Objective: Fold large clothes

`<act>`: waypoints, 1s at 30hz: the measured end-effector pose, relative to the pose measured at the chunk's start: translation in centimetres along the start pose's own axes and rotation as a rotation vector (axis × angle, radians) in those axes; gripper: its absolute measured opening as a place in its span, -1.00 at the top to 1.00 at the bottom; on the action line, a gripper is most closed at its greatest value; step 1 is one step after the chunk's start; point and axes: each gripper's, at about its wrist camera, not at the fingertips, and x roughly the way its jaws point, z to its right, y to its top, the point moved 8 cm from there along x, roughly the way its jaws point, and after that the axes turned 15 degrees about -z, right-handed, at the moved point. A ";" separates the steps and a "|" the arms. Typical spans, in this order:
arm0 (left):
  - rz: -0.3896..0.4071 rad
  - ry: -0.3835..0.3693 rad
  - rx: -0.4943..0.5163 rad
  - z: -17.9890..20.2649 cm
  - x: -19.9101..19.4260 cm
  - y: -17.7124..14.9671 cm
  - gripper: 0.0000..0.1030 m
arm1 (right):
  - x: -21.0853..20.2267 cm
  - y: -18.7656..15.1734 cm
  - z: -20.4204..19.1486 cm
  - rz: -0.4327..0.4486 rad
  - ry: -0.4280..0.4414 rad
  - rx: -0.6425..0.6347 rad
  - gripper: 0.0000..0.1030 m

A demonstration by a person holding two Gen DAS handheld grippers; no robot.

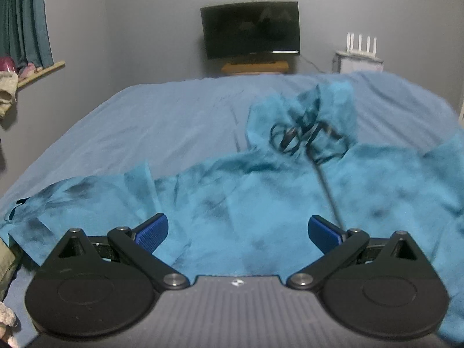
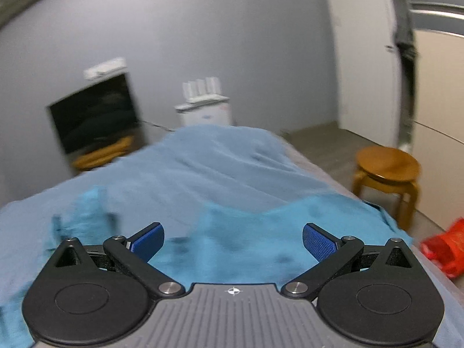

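A large teal tie-dye hoodie (image 1: 237, 203) lies spread on the bed, its hood (image 1: 307, 116) and dark drawstrings (image 1: 304, 139) toward the far side, one sleeve (image 1: 72, 200) out to the left. My left gripper (image 1: 237, 232) is open and empty just above the garment's near part. In the right wrist view the same hoodie (image 2: 261, 232) lies below my right gripper (image 2: 232, 242), which is open and empty. This view is blurred.
A light blue sheet covers the bed (image 1: 162, 121). Beyond it stand a dark monitor (image 1: 250, 29) on a wooden stand and a white router on a box (image 1: 359, 58). A wooden stool (image 2: 387, 179) and a red bag (image 2: 443, 246) are on the floor at the right.
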 end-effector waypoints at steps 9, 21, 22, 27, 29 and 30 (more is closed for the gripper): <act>-0.080 0.070 0.007 -1.6 7.5 -3.6 -1.00 | 11.0 -5.8 8.1 -0.059 -0.128 0.139 -1.00; -0.126 0.049 0.093 1.1 9.5 -3.9 -1.00 | 15.9 -7.4 17.2 -0.068 -0.084 0.497 -0.78; -0.131 0.049 0.097 1.2 9.7 -3.9 -1.00 | 16.4 -7.7 17.6 -0.079 -0.087 0.509 -0.70; -0.158 0.049 0.095 1.2 10.4 -4.0 -1.00 | 18.0 -8.9 18.8 -0.138 -0.094 0.552 -0.46; -0.164 0.050 0.091 1.2 10.5 -4.1 -1.00 | 18.7 -9.2 19.0 -0.147 -0.102 0.554 -0.37; -0.166 0.050 0.090 1.2 10.6 -4.1 -1.00 | 18.9 -9.2 19.2 -0.149 -0.101 0.554 -0.36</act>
